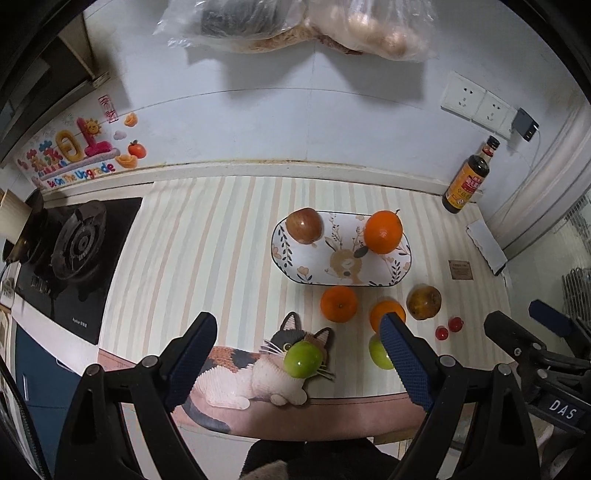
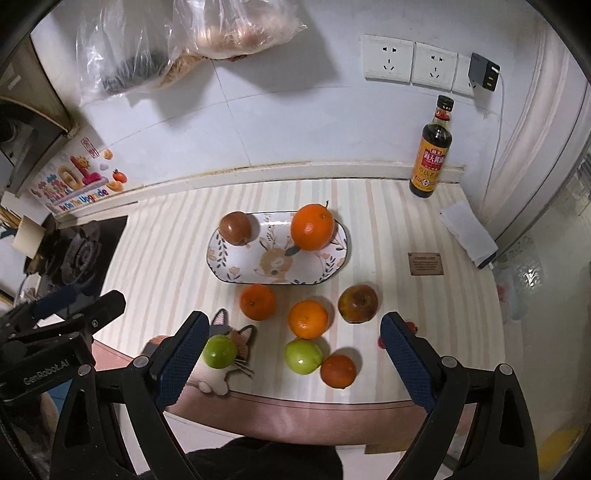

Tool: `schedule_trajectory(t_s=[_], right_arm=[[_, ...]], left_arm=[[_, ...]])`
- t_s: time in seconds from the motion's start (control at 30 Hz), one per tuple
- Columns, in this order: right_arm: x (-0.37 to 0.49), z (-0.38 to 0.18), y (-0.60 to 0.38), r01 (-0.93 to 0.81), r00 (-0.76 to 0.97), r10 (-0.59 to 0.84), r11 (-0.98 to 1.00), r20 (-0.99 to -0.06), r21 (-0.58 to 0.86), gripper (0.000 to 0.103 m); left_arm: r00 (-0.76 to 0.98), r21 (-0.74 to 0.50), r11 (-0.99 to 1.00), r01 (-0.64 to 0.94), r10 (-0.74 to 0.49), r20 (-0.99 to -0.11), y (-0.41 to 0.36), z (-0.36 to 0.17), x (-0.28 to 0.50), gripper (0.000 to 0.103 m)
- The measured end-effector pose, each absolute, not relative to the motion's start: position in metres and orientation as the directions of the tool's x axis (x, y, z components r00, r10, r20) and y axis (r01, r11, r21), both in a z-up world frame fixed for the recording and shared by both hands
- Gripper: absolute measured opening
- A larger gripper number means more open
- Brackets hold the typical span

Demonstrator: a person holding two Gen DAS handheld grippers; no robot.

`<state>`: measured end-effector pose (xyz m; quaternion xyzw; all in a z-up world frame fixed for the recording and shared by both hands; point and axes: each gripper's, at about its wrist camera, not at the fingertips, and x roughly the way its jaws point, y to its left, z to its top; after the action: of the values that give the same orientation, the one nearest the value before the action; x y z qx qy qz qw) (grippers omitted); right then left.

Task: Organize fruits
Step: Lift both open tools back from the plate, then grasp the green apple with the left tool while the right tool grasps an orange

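A patterned oval plate [image 1: 317,267] [image 2: 243,266] holds a red apple [image 1: 304,225] [image 2: 235,228] and a big orange [image 1: 383,232] [image 2: 312,227]. In front of it on the striped mat lie two oranges [image 2: 258,301] [image 2: 308,318], a brownish apple [image 2: 358,303], two green apples [image 2: 220,351] [image 2: 303,356], a dark orange [image 2: 338,370] and small red fruits [image 1: 448,328]. My left gripper [image 1: 295,365] is open and empty over the mat's near edge, with a green apple [image 1: 303,359] between its fingers' line. My right gripper [image 2: 293,358] is open and empty.
A gas stove [image 1: 74,243] is at the left. A soy sauce bottle [image 2: 432,147] stands at the back right by the wall. A white box [image 2: 467,232] and a small brown card [image 2: 425,263] lie at the right. Plastic bags [image 2: 229,33] hang on the wall.
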<state>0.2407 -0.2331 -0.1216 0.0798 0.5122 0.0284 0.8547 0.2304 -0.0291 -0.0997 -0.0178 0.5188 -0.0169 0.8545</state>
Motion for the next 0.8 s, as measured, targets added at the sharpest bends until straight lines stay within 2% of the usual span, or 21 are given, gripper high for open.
schedule_trajectory(t_s=[0.07, 0.1, 0.17, 0.37, 0.57, 0.8], right_arm=[[0.244, -0.131, -0.237, 0.047, 0.457, 0.140, 0.982, -0.878, 0.182, 0.096], [0.246, -0.137, -0.240, 0.053, 0.445, 0.149, 0.980, -0.883, 0.193, 0.096], [0.252, -0.157, -0.247, 0.080, 0.407, 0.175, 0.971, -0.896, 0.226, 0.096], [0.277, -0.232, -0.264, 0.149, 0.280, 0.255, 0.941, -0.926, 0.304, 0.096], [0.308, -0.307, -0.265, 0.184, 0.168, 0.259, 0.940, -0.951, 0.289, 0.095], [0.333, -0.360, -0.264, 0.205, 0.081, 0.255, 0.942, -0.963, 0.267, 0.086]], left_arm=[[0.456, -0.043, 0.999, -0.007, -0.035, -0.889, -0.026, -0.104, 0.232, 0.091], [0.452, -0.036, 0.999, -0.011, -0.027, -0.892, -0.025, -0.107, 0.233, 0.096], [0.438, -0.016, 1.000, -0.017, -0.007, -0.899, -0.023, -0.117, 0.236, 0.099], [0.327, 0.010, 1.000, -0.007, 0.012, -0.945, -0.024, -0.177, 0.248, 0.099], [0.173, 0.000, 1.000, -0.019, 0.003, -0.985, -0.029, -0.247, 0.258, 0.099], [0.000, -0.017, 0.999, -0.030, -0.017, -1.000, -0.040, -0.320, 0.270, 0.099]])
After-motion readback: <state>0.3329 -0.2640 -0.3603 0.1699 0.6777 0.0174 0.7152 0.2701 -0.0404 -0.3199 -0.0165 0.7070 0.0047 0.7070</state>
